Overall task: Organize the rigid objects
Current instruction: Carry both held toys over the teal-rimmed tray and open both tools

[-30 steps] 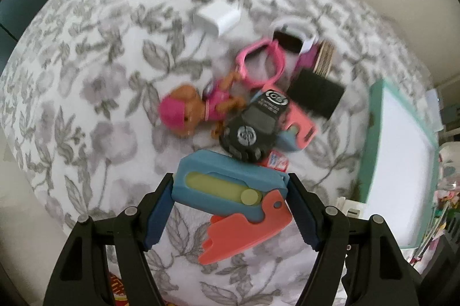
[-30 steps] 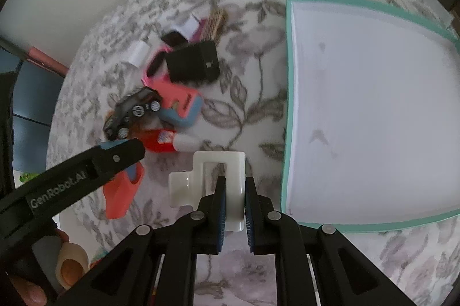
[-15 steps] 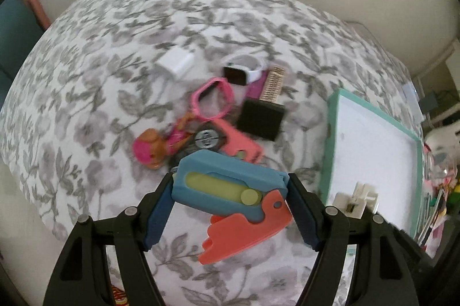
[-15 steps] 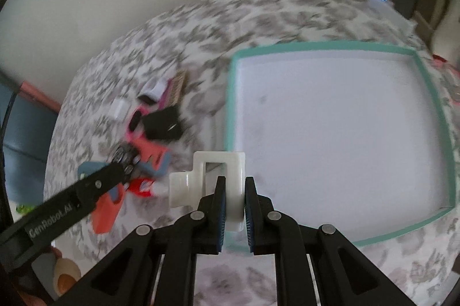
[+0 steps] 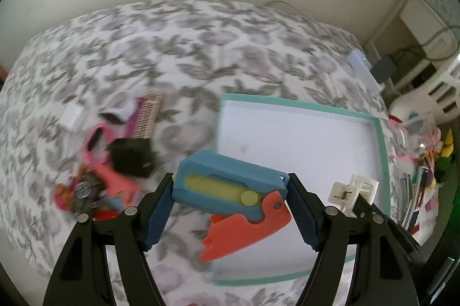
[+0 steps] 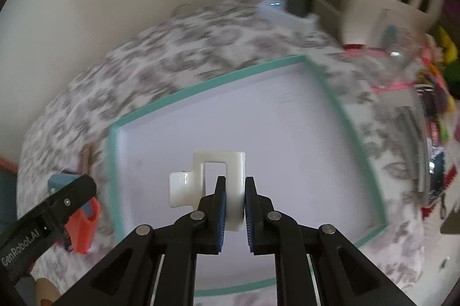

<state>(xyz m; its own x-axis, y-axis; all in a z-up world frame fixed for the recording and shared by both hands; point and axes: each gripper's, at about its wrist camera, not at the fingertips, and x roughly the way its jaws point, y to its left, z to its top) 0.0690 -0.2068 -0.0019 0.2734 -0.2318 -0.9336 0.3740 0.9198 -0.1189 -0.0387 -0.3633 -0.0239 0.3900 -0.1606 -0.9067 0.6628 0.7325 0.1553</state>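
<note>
Both hands are loaded and over the bed. The left gripper has its fingers spread fairly wide and pressed against the two ends of a blue plastic toy cutter with a yellow slider and an orange blade, so the toy's long axis runs straight across the gap from finger to finger, the orange blade hanging down on the near right side. The right gripper has its fingers drawn narrow, pinching one leg of a white plastic hook-shaped block, which stands up and away from the fingertips with its stub pointing left. The shallow white tray with the teal rim lies flat on the grey floral bedspread, empty as far as I can see. The white block already hangs well inside the tray's edge, above its near left part, while the blue cutter sits over the tray's left rim, only partly across. So the right hand looks nearer to a drop: straight down would do it, I think, whereas the left needs to travel further right first. The remaining clutter, including a black square box and a pink plastic ring, lies in a heap to the left of the tray, motion-blurred.
</note>
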